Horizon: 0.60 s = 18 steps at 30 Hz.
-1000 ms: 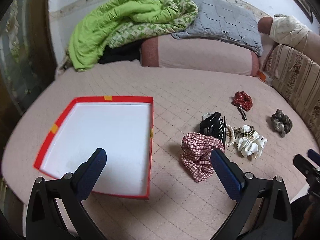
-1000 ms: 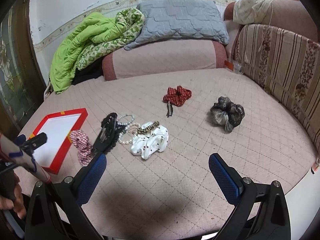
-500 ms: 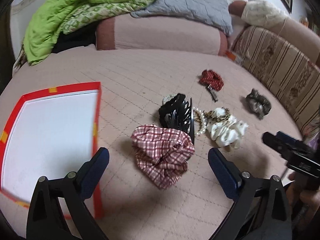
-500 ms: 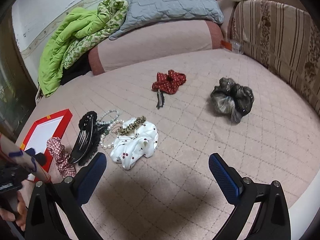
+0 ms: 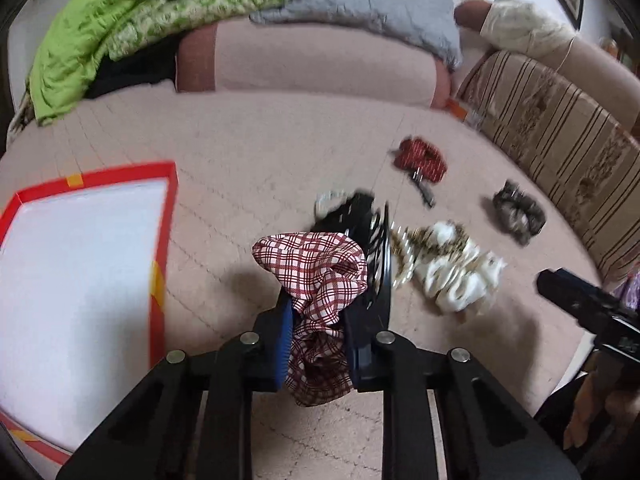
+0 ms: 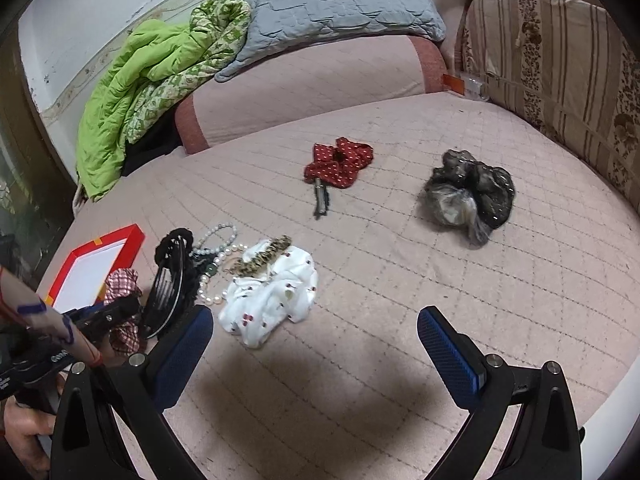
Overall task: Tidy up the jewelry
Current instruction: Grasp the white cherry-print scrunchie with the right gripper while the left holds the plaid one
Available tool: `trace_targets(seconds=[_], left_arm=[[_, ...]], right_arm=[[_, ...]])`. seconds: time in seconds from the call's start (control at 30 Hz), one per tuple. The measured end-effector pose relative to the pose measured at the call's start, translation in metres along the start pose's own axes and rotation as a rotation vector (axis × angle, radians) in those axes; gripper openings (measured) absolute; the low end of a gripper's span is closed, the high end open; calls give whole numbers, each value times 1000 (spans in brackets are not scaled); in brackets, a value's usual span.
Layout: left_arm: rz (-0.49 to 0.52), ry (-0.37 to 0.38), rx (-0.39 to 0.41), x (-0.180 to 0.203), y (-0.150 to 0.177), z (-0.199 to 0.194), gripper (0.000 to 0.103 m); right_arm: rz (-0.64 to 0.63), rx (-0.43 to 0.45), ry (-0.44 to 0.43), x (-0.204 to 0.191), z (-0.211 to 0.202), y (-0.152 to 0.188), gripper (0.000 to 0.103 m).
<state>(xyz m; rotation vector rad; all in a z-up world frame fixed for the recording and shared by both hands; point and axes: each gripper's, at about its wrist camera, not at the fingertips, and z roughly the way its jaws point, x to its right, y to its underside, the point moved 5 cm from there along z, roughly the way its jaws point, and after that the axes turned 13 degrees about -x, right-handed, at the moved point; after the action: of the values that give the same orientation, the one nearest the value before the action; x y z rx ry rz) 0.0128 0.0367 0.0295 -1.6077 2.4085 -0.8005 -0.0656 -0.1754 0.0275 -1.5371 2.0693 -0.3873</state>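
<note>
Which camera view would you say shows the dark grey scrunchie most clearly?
The right wrist view: the dark grey scrunchie lies sharp, large and unobstructed on the bed cover. In the left wrist view it is small, blurred and near the edge.

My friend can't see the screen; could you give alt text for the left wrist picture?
The left gripper pinches a red plaid scrunchie on a pink quilted bed. A red-rimmed white tray lies left; a black claw clip and more scrunchies lie right.

Both wrist cameras look steeply down over a pink quilted bed [image 5: 260, 140], close; both share the red-rimmed tray [image 6: 134, 240] and plaid scrunchie [image 5: 320, 268].
</note>
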Motion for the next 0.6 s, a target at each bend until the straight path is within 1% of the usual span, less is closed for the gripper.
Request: trace_targets(seconds=[0.07, 0.1, 0.13, 0.2, 0.23, 0.27, 0.3, 0.33, 0.4, 0.43, 0.47, 0.5, 0.53, 0.57, 0.6], left_arm=[[14, -11, 60, 1, -4, -15, 21], [24, -26, 86, 2, -6, -21, 21], [34, -44, 112, 3, -7, -27, 21], [43, -69, 146, 2, -9, -34, 21], [41, -70, 153, 1, -10, -35, 21], [38, -69, 155, -1, -11, -35, 21], [36, -71, 155, -3, -11, -35, 21], [33, -72, 152, -5, -11, -33, 21], [32, -66, 139, -6, -11, -30, 21], [33, -67, 136, -6, -11, -28, 21], [35, -65, 133, -6, -10, -27, 21], [38, -61, 125, -6, -10, -25, 21], [41, -60, 121, -5, -9, -23, 21], [42, -62, 119, -5, -9, -22, 21], [42, -63, 117, -5, -8, -21, 21]], right_arm=[[-4, 12, -26, -3, -1, -5, 100], [-5, 12, -42, -5, 0, -7, 96], [-11, 13, -53, -8, 1, -11, 88], [-36, 13, -46, -14, 5, -19, 78], [-48, 7, -49, -17, 8, -21, 77], [-58, -15, -59, -21, 14, -23, 77], [-57, -57, -72, -23, 24, -23, 77], [-51, -74, -77, -23, 29, -23, 77], [-12, -132, -80, -19, 47, -19, 77], [14, -168, -91, -16, 58, -18, 77], [32, -186, -110, -14, 62, -17, 77], [65, -215, -151, -12, 70, -16, 71], [71, -228, -168, -12, 73, -16, 53], [53, -233, -159, -14, 75, -16, 40], [37, -234, -155, -15, 76, -16, 19]])
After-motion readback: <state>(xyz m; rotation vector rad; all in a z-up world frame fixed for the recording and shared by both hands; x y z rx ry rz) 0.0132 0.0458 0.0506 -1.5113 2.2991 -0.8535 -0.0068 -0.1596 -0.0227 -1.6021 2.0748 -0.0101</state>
